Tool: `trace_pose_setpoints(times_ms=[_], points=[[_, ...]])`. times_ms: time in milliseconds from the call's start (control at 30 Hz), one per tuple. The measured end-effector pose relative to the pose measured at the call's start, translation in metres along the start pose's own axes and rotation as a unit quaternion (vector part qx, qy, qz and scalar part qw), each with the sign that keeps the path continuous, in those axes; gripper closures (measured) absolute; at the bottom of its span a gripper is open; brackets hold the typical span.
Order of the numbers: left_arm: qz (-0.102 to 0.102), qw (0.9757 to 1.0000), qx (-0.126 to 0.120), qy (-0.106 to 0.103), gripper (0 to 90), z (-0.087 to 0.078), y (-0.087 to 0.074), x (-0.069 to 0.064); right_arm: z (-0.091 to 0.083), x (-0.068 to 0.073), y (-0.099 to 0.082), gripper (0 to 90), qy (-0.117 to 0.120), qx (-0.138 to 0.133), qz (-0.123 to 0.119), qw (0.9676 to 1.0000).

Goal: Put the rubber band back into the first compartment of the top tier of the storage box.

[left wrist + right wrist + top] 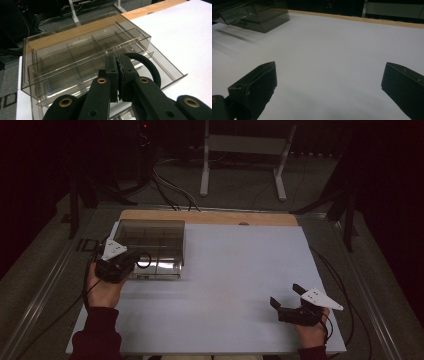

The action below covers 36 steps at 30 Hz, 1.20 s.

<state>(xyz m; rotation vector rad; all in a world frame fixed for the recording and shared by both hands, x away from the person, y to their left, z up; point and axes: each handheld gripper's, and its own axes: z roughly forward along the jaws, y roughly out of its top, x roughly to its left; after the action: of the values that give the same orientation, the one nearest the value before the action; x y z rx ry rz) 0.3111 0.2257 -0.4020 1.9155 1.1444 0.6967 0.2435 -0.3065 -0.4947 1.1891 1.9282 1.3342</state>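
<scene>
Clear plastic box [82, 53] sits by the left gripper [118, 65], jaws pressed together on its front edge. Right gripper [329, 82] rests spread wide.

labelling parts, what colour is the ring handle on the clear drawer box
Black; the ring handle on the smoky clear drawer box shows best in the left gripper view.

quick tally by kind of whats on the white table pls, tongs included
clear plastic divided box: 1
tongs: 2, the left tongs shut at the box's pulled-out drawer, the right tongs open over the white table
total: 3
</scene>
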Motion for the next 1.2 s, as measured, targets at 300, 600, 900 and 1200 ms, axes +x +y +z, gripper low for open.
trace_pose_setpoints(times_ms=[300, 600, 900, 1200], points=[[-0.003, 0.9999, 0.006, 0.013, 88.6, 0.0, -0.002, 0.008, 0.0, 0.0, 0.0, 0.6, 0.0, 0.001, 0.0, 1.0], [-0.007, 0.9996, 0.01, 0.024, 88.6, -0.002, -0.005, 0.016, 0.0, 0.0, 0.0, 0.6, 0.001, 0.0, 0.001, 1.0], [-0.006, 0.9991, 0.02, 0.037, 88.6, -0.002, -0.007, 0.024, 0.001, 0.0, 0.0, 0.6, 0.002, 0.0, 0.002, 1.0], [-0.01, 0.9986, 0.024, 0.046, 88.6, -0.003, -0.01, 0.031, 0.001, 0.0, 0.0, 0.5, 0.002, 0.001, 0.001, 1.0]])
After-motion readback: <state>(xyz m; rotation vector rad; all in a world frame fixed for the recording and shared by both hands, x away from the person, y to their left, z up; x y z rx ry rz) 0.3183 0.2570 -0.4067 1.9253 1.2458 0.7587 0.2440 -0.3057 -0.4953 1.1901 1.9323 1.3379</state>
